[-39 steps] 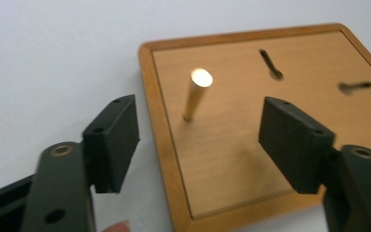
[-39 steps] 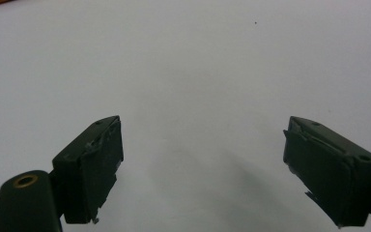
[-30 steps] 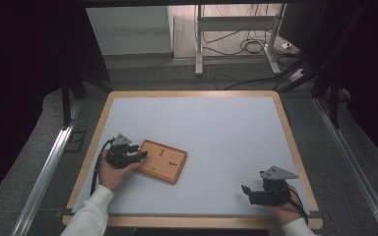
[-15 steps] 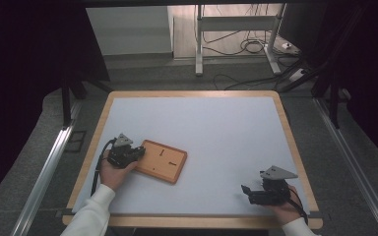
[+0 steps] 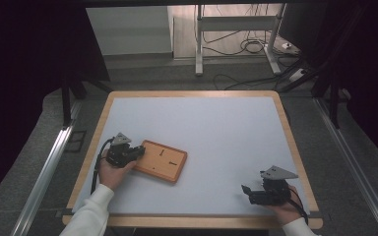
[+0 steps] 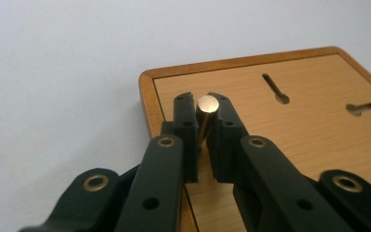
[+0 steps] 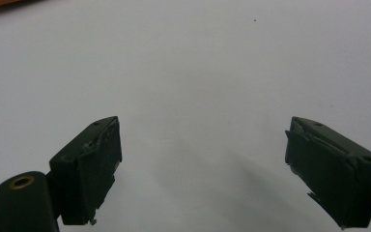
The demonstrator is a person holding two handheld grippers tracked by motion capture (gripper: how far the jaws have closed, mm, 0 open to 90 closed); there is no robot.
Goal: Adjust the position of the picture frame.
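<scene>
A flat wooden board (image 5: pixel 160 161) with two keyhole slots (image 6: pixel 275 89) lies on the white table, left of the middle. My left gripper (image 5: pixel 139 152) reaches over the board's left end. In the left gripper view its jaws (image 6: pixel 204 108) are shut on a thin brass pin (image 6: pixel 206 105) with a round flat head, which stands just inside the board's corner. My right gripper (image 5: pixel 246 191) rests near the table's front right, apart from the board. Its jaws (image 7: pixel 203 164) stand wide open over bare white surface, with nothing between them.
The table (image 5: pixel 275 94) has a wooden rim around its white top. Beyond its far edge are a metal stand's legs (image 5: pixel 197 59) and loose cables (image 5: pixel 246 46) on the floor. Metal rails (image 5: pixel 44 172) run along both sides.
</scene>
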